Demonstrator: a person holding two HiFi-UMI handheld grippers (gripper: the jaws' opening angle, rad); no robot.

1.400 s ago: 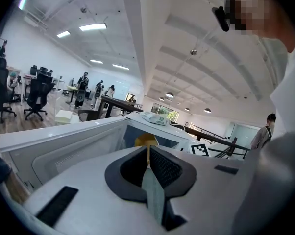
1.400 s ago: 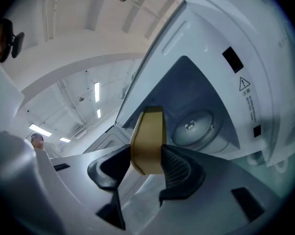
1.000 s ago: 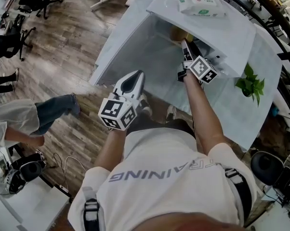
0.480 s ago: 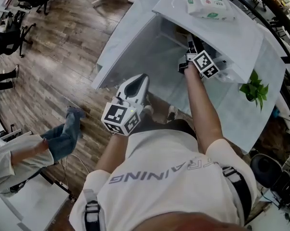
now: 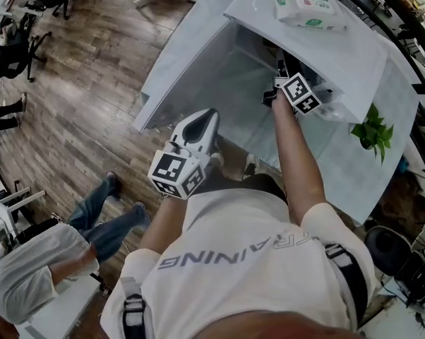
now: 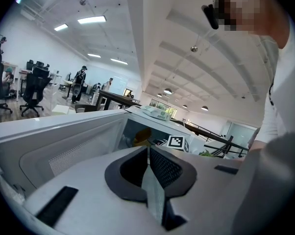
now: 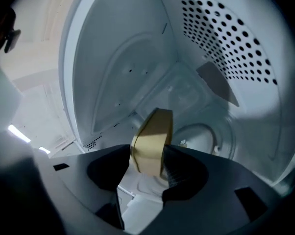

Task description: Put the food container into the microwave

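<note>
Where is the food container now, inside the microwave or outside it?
Inside. The right gripper holds the yellow container between its fingers, with the microwave walls all around it.

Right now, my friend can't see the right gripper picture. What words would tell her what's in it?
The right gripper grips a tan food container between its jaws, deep inside the white microwave. Behind the container is a round ring on the microwave floor, and a wall dotted with small holes.
</note>
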